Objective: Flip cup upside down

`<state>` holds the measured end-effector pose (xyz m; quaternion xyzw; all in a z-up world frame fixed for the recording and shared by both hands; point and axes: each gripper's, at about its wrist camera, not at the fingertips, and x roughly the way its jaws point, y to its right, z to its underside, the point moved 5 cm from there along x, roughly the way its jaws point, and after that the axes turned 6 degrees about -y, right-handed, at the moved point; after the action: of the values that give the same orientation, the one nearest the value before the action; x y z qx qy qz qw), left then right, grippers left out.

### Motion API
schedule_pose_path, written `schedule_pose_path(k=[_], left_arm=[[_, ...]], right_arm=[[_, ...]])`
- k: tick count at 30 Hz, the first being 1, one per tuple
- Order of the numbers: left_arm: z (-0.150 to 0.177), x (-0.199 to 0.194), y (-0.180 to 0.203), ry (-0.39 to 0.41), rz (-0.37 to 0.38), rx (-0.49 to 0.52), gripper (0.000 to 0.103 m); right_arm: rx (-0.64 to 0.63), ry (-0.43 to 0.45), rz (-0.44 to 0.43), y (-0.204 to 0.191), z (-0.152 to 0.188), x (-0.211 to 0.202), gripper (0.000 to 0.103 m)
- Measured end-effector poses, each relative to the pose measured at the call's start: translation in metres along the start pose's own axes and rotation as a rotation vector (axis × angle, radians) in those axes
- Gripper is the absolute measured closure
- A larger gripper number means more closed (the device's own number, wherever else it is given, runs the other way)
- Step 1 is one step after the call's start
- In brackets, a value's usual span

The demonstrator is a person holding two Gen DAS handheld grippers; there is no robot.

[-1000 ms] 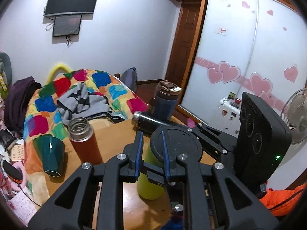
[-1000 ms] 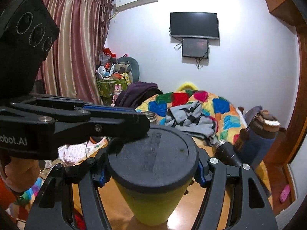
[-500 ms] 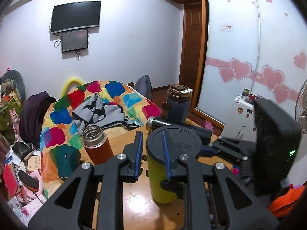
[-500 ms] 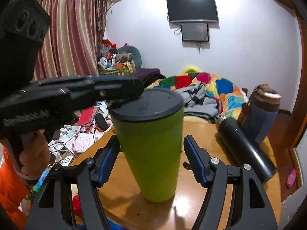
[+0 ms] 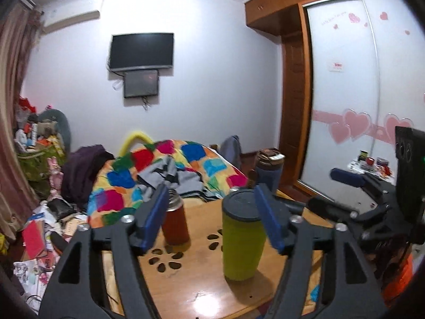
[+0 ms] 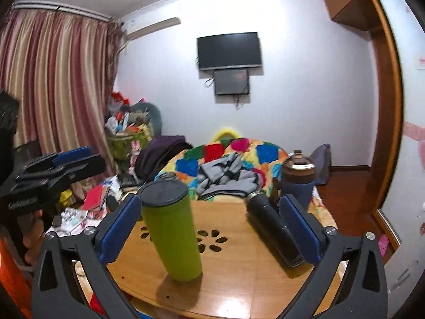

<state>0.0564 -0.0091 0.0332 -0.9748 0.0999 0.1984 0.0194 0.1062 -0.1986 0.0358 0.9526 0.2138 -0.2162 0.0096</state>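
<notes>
Bedroom scene, round wooden table [image 5: 202,289] with petal-shaped cutouts, patchwork quilt bed [image 6: 223,156] behind it. Left gripper [image 5: 212,216] spread wide, blue pads apart, holding nothing; the green cup [image 5: 243,242] shows between its fingers, closer to the right pad, not touched. Right gripper [image 6: 211,226] also spread wide and empty; cup [image 6: 172,231] sits just beside its left pad, gap visible. Cup stands on its narrow end, dark lid on top, near the table's front edge, leaning slightly in the right view. Left view only: rust-red flask [image 5: 174,222] upright left of the cup, partly behind the left pad. Right view only: black bottle [image 6: 273,232] lying on its side along the right pad, with bare tabletop between it and the cup. Blue jug [image 6: 297,183] with brown lid at the far right edge, in both views. Each view catches the other gripper off to the side, clear of the table. Floor clutter left of the table.
</notes>
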Motion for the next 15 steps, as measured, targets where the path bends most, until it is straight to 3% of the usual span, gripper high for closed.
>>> schedule_pose_path(k=[1, 3, 7, 15], left_arm=[[0.001, -0.004, 0.000, 0.008, -0.018, -0.003, 0.012], [0.002, -0.012, -0.001, 0.034, -0.077, -0.015, 0.000], [0.008, -0.020, 0.000, 0.063, -0.186, -0.008, 0.000], [0.030, -0.028, 0.016, 0.053, -0.189, -0.012, 0.000]], right_arm=[[0.004, 0.003, 0.007, 0.002, 0.001, -0.004, 0.000], [0.017, 0.010, 0.021, 0.005, -0.001, -0.011, 0.000], [0.039, 0.006, 0.028, 0.005, -0.003, -0.017, 0.000], [0.051, 0.002, 0.021, -0.002, 0.004, -0.030, 0.000]])
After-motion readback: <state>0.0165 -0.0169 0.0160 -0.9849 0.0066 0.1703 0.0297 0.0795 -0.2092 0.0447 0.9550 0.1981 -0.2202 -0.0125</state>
